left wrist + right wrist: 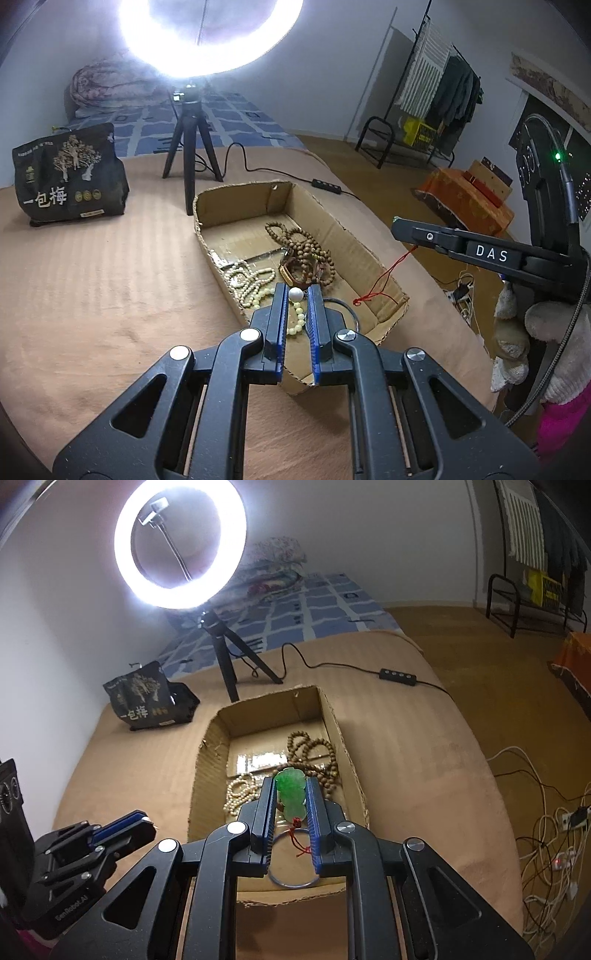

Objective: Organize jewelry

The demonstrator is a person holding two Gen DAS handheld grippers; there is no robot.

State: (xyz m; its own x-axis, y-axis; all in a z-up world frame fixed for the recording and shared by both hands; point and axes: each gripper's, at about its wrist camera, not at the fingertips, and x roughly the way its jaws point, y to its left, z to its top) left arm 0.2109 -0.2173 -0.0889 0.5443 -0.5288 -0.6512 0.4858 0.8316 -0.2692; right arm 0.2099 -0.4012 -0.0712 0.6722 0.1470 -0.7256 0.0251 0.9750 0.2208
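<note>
Right gripper (290, 797), fingers narrowed on a green pendant (291, 793), red cord (300, 840) dangling, raised above the box (207, 760), probably for dropping in. Left gripper (296, 299), fingers narrow around a white bead (296, 294), pale strand (251, 282) trailing into the box, likely mid-lift. Brown beads (308, 251) heaped beside it. Metal ring (291, 880) at the near wall. Beyond, on the bed: tripod (192, 155), black bag (70, 177).

Green jade pendant (291, 788) between right hand-held gripper (291, 794) fingers, above cardboard box (207, 775) of beads (314, 757).
</note>
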